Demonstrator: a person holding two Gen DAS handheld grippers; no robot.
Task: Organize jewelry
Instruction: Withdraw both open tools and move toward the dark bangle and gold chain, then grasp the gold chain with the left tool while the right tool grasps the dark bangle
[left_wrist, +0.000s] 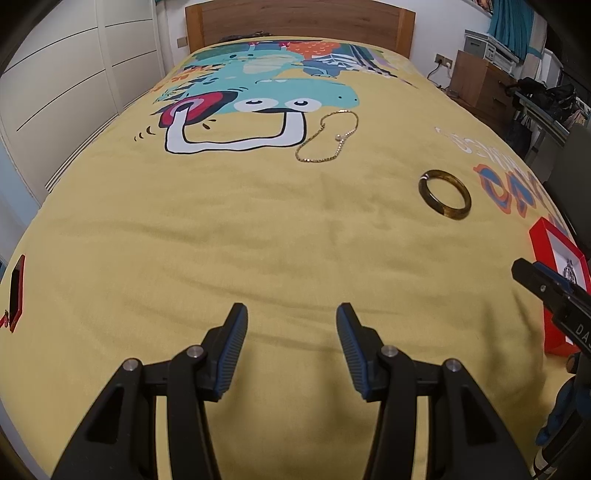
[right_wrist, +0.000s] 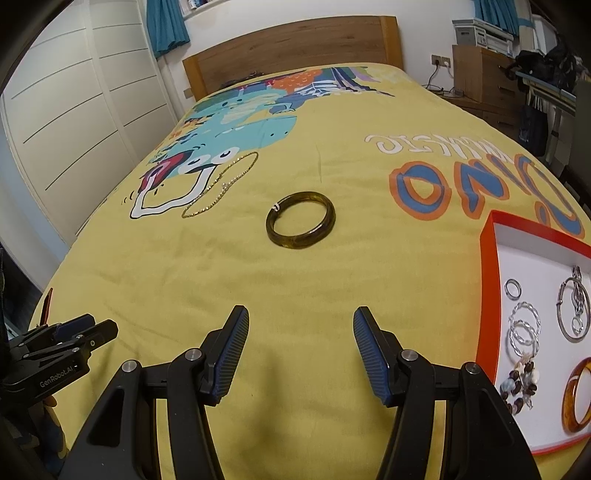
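A yellow printed bedspread (right_wrist: 295, 280) carries the jewelry. A dark amber bangle (right_wrist: 300, 219) lies flat near the middle of the bed, and a thin gold chain (right_wrist: 221, 184) lies loose beyond it, toward the headboard (right_wrist: 291, 44), across the cartoon print.

The left gripper (left_wrist: 291, 317) and the right gripper (right_wrist: 301, 321) both hover over bare cloth near the foot edge, fingers roughly half spread, nothing between them and nothing in their way.

Only the right wrist view looks into the red-rimmed tray (right_wrist: 487, 280) at the right edge: silver rings, a beaded piece and 1 orange bangle (right_wrist: 578, 395), partly cut off. The left view catches only its corner, behind the other gripper. A small red box (left_wrist: 16, 288) at the left edge is hard to make out.
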